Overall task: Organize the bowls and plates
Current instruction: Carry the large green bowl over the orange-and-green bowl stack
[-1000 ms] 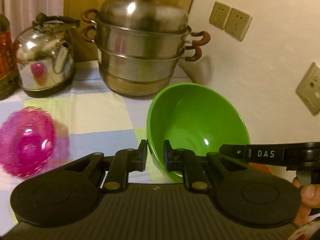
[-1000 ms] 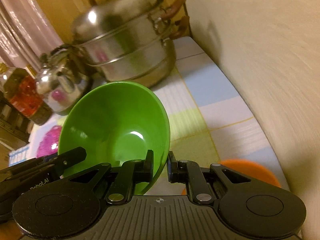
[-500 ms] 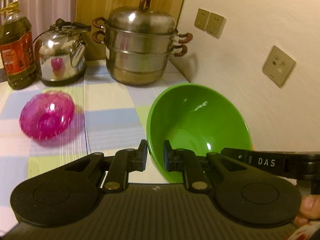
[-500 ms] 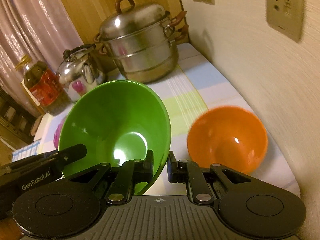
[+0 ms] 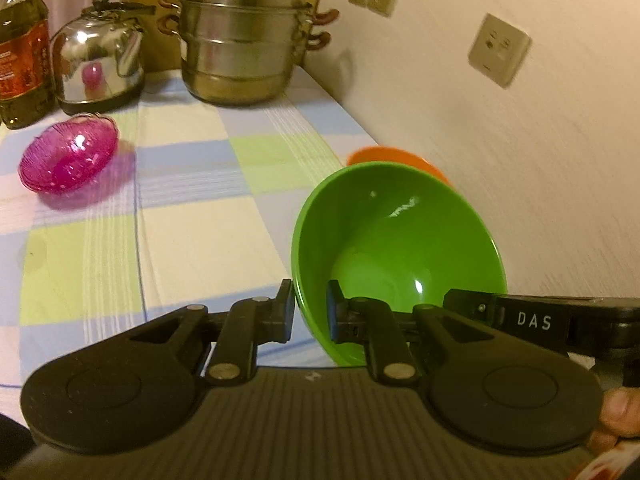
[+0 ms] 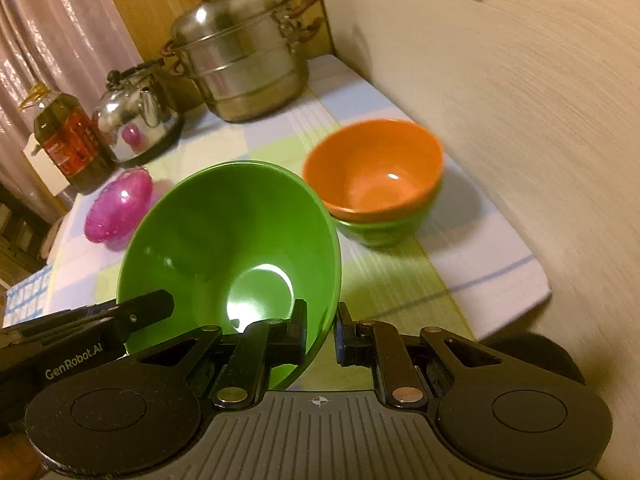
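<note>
While carried: green bowl [image 5: 396, 256], tilted above the table [image 5: 192, 240]
Left gripper [image 5: 308, 314]: clenched on its rim
Right gripper [image 6: 322, 332]: clenched on its rim
Orange bowl [image 6: 372, 172]: nested in another green bowl [image 6: 380, 230]

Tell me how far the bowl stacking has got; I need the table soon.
Done: the orange bowl sits nested in a green one. In hand: the left gripper and right gripper both clamp the big green bowl. Left: the pink bowl.
</note>
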{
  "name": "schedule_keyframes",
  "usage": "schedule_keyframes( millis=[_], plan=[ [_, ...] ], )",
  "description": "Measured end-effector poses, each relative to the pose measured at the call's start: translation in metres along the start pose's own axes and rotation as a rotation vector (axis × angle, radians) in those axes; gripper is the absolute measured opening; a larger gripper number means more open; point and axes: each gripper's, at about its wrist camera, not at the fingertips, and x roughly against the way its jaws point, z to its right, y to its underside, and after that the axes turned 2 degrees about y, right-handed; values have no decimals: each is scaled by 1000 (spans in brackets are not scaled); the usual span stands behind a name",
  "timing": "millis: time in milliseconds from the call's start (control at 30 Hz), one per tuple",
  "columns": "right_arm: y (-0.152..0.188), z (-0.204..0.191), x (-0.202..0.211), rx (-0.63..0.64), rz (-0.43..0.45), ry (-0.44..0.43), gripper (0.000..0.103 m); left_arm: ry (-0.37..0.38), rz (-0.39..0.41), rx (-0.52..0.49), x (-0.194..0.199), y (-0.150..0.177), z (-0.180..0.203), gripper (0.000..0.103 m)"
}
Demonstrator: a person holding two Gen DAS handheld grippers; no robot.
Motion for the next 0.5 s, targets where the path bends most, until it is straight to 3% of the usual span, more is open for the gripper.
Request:
schedule_keyframes(
  millis=[500],
  plan=[
    [20,38,18,-70,-17,32,13,31,-44,-46,-9,14,35,14]
  ],
)
